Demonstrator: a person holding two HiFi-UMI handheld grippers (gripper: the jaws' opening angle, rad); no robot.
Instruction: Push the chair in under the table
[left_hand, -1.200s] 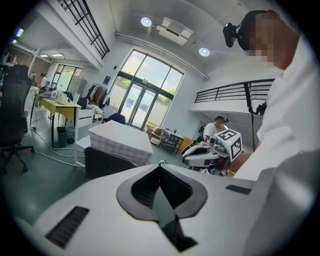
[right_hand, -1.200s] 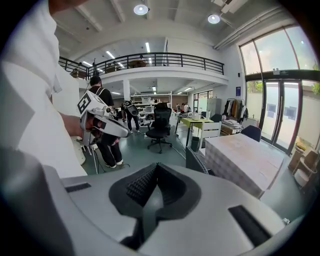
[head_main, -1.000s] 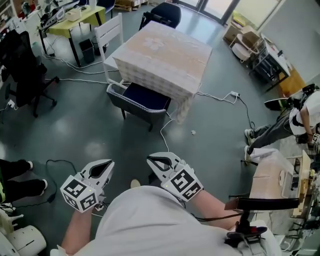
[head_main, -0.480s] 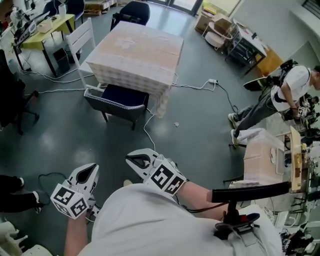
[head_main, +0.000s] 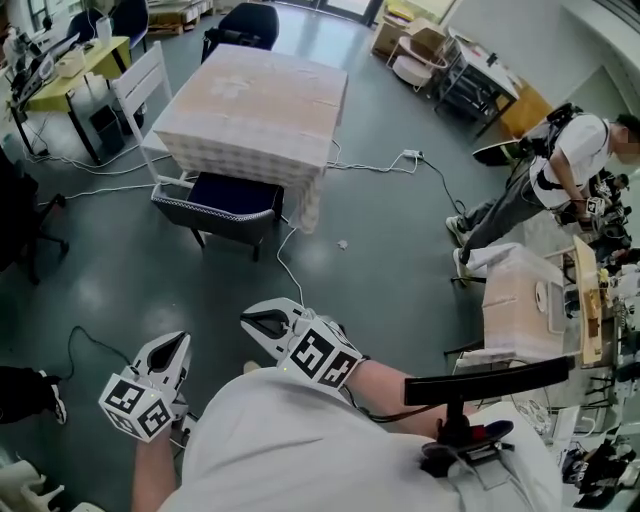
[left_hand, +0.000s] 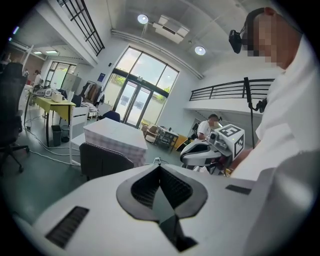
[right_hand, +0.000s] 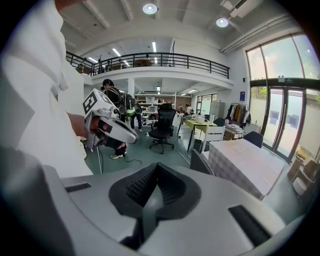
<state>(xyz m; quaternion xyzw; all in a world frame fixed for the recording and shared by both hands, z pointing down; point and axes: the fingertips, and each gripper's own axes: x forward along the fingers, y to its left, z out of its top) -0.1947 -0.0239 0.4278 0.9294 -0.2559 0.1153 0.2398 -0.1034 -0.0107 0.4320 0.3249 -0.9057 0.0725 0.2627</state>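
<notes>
- The chair (head_main: 225, 203) sits at the near edge of the bench (head_main: 250, 100), back towards us, seat partly tucked under.
- It's far ahead, well apart from the right gripper (head_main: 252, 318) and the left gripper (head_main: 178, 342). The right looks a touch nearer.
- Both grippers have their jaws pressed together, holding nothing.
- The bench cloth hides the far part of the seat and the far legs.

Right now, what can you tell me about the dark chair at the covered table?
The chair is a low, dark armchair with a navy seat, a curved back edged in pale dotted trim and thin dark legs. It stands upright on the grey floor, back toward the camera, seat front tucked partly under the table cloth.
</notes>
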